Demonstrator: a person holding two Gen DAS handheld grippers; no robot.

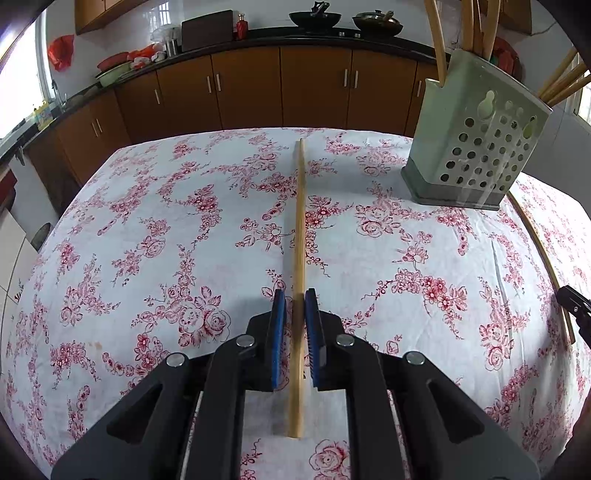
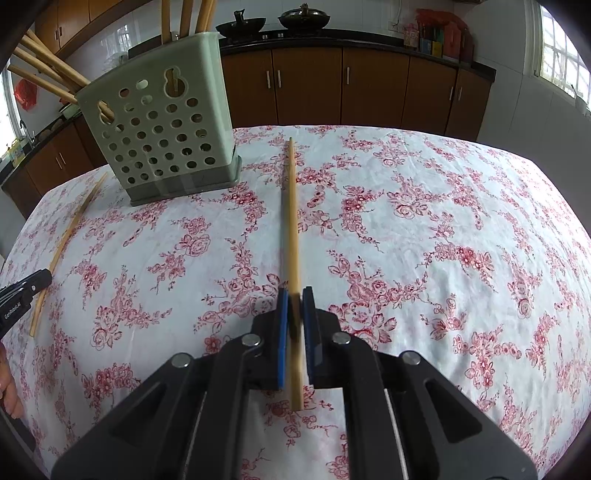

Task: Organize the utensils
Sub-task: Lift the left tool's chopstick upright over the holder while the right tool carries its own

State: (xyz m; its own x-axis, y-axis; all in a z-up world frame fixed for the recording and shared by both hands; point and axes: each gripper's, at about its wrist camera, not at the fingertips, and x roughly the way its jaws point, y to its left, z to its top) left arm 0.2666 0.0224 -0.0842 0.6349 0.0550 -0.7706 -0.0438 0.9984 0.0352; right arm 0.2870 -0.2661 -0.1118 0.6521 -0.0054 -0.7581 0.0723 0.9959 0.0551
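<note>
My left gripper (image 1: pixel 295 295) is shut on a bamboo chopstick (image 1: pixel 300 206) that points straight ahead, low over the floral tablecloth (image 1: pixel 147 221). My right gripper (image 2: pixel 295 293) is likewise shut on a second bamboo chopstick (image 2: pixel 291 206). A pale green perforated utensil holder (image 1: pixel 480 147) stands at the far right in the left wrist view, with several chopsticks sticking out of it. In the right wrist view the holder (image 2: pixel 159 125) stands at the far left. Each view catches the other gripper's tip at its edge, with that gripper's chopstick (image 1: pixel 535 236) (image 2: pixel 66 240).
The table's far edge (image 1: pixel 258 131) drops off toward brown kitchen cabinets (image 1: pixel 314 85). Two dark woks (image 2: pixel 273 20) sit on the counter behind. A person's hand (image 2: pixel 9 391) shows at the left edge of the right wrist view.
</note>
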